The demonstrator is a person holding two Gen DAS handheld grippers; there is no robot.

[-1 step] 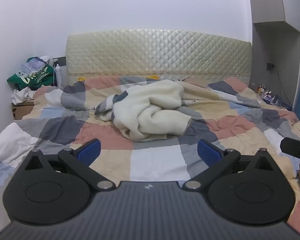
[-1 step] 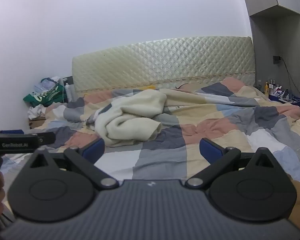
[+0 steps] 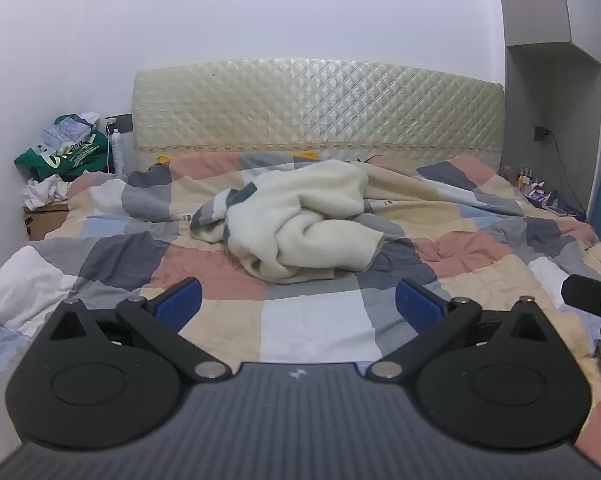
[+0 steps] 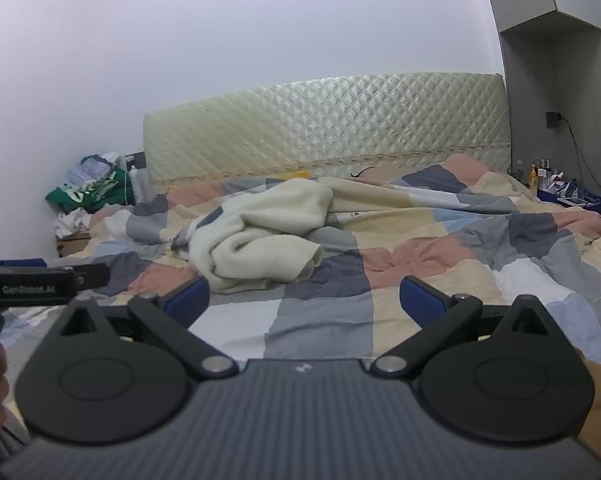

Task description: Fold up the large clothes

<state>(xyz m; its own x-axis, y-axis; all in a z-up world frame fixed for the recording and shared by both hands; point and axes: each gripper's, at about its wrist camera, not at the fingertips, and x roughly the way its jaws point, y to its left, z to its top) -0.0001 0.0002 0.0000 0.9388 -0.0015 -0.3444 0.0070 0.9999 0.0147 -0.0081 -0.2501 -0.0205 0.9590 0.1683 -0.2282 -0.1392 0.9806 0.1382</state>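
cream fleece blanket (image 3: pixel 304 220) lies crumpled mid-bed on the patchwork quilt (image 3: pixel 312 320), straight ahead of my left gripper (image 3: pixel 298 300) and ahead-left of my right gripper (image 4: pixel 304 298). its heap runs left-right. both grippers spread wide, holding nothing, well short. left looks nearer.

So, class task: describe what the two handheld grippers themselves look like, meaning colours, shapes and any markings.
The left gripper and right gripper look alike: a ribbed dark grey body with a small pale logo, two round black discs, black linkage arms with silver pivot pins, and blue fingertip pads. The right wrist view shows the left unit's black side with pale lettering, too blurred to read. No cables or sleeves show.
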